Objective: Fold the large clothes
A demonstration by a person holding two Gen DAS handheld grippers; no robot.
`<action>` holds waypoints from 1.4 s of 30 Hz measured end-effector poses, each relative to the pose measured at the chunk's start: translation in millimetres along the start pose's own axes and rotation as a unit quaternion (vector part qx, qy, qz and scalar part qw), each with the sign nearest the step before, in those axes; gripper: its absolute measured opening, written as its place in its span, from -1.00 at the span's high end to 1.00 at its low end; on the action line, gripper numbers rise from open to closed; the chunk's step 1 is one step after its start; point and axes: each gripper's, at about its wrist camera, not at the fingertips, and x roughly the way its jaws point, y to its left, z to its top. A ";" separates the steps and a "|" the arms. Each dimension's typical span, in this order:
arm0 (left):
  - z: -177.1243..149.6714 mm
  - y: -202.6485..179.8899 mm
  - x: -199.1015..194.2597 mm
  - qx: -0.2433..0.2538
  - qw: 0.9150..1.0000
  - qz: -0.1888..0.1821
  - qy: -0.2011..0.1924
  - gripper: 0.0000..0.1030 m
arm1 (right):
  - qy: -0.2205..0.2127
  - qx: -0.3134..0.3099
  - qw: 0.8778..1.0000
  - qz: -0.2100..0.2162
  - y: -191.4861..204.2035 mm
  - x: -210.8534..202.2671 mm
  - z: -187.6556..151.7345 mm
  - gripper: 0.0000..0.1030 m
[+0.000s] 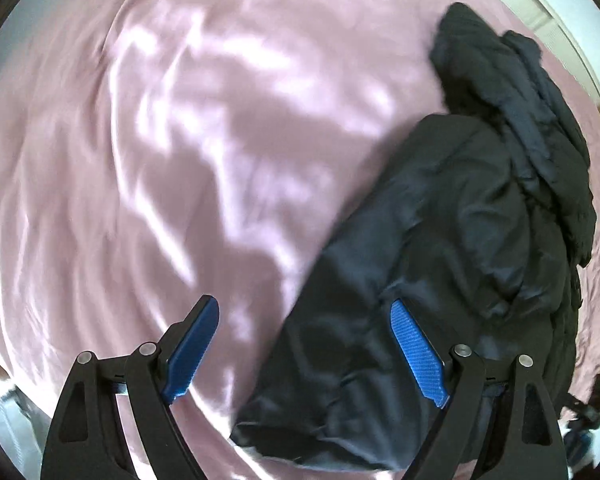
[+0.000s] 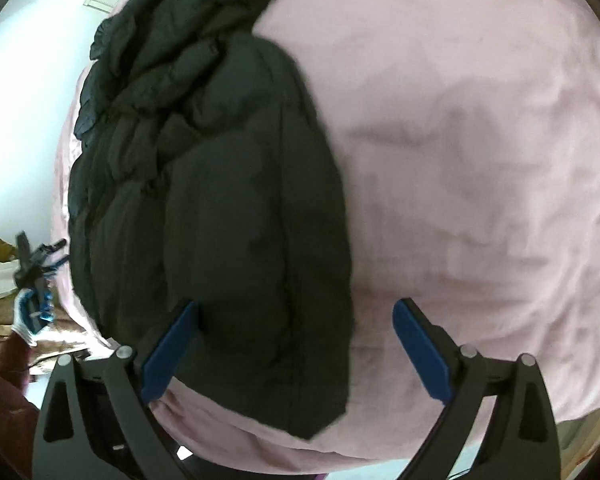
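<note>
Nearest the left wrist lens, the left gripper (image 1: 304, 320) has its jaws spread wide, the blue pads (image 1: 418, 350) clear of any cloth; nothing is pinched between them. Under them lies the lower end of the dark puffy jacket (image 1: 440, 240), which stretches from the bottom centre of that view up toward the upper right, where its quilted, bunched part (image 1: 512, 92) ends near the bed's far edge. The jacket rests on a pink bed sheet (image 1: 160, 140), wrinkled and streaked with patches of sunlight and shadow. The picture is blurred, so finer detail of the fabric cannot be told.

In the right wrist view, the right gripper (image 2: 296, 320) also stands with its jaws spread, empty, one blue pad (image 2: 172, 348) over the jacket's (image 2: 228, 200) lower part and the other over bare sheet (image 2: 480, 140). Here the jacket runs up the left half of the picture, apparently folded lengthwise, its smooth panel on the right and the ruffled quilting on the left. Beyond the left edge of the bed a gloved hand (image 2: 22, 320) holds the other gripper (image 2: 40, 256), pointing up, well apart from the jacket.
</note>
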 end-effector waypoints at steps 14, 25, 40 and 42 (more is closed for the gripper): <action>-25.9 6.1 51.7 0.004 0.978 -0.178 0.110 -0.73 | 0.061 0.006 0.997 0.043 3.4 42.5 -3.8 -0.99; -56.8 -36.3 73.8 -0.007 0.939 -0.309 0.151 -0.66 | 0.053 0.022 0.996 0.061 -6.8 38.1 -7.4 -0.98; -61.5 -28.8 60.2 -0.059 0.942 -0.308 0.121 0.21 | 0.039 0.053 0.992 0.108 -4.4 33.0 -12.7 -0.19; -60.3 -14.6 55.4 -0.051 0.944 -0.302 0.121 0.35 | 0.041 0.048 0.992 0.106 -2.3 32.6 -10.5 -0.10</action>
